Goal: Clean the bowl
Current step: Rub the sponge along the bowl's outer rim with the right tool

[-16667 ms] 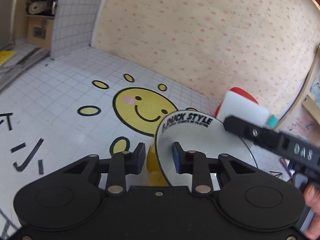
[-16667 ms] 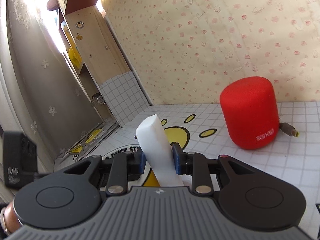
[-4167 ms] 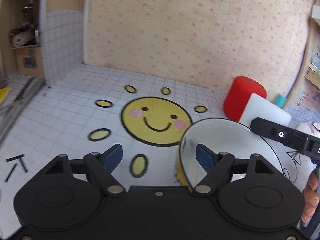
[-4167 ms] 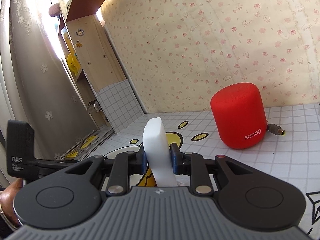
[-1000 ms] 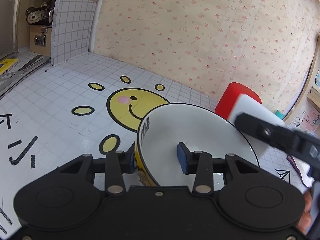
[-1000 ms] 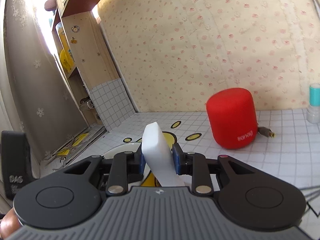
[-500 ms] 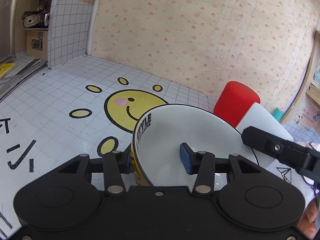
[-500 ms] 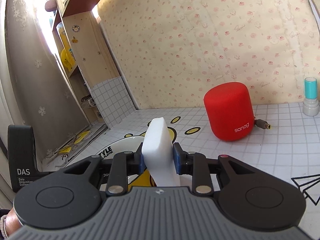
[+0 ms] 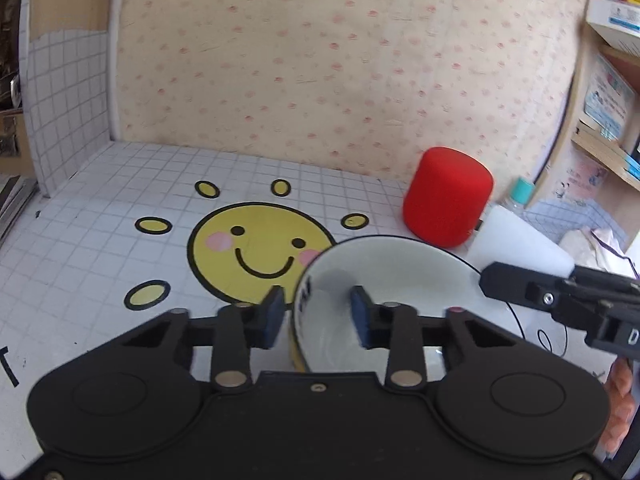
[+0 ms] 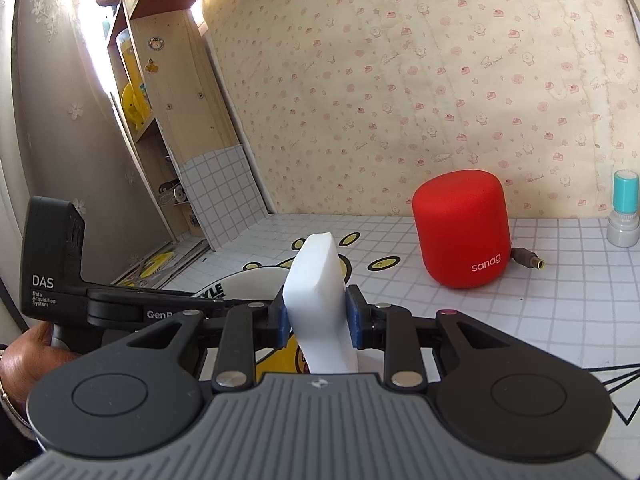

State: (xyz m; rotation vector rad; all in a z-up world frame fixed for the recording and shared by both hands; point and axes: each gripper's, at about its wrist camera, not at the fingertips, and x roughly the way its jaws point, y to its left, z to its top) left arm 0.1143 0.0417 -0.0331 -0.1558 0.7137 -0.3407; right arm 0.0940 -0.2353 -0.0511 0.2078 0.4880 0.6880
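Note:
A white bowl with a black rim and yellow outside sits on the tiled table in the left wrist view. My left gripper straddles its near rim, one finger outside and one inside, with a small gap on each side, so it is open. My right gripper is shut on a white sponge block, held upright. The sponge also shows in the left wrist view just right of the bowl. The bowl's rim shows behind the sponge in the right wrist view.
A red cylindrical speaker stands behind the bowl, its plug lying to its right. A small teal-capped bottle stands at the far right. A yellow smiley print marks the table. Wooden shelves stand at the left.
My left gripper's fingers have spread apart and let go of the bowl's rim. The bowl now sits lower and more to the right. The right gripper keeps holding the sponge.

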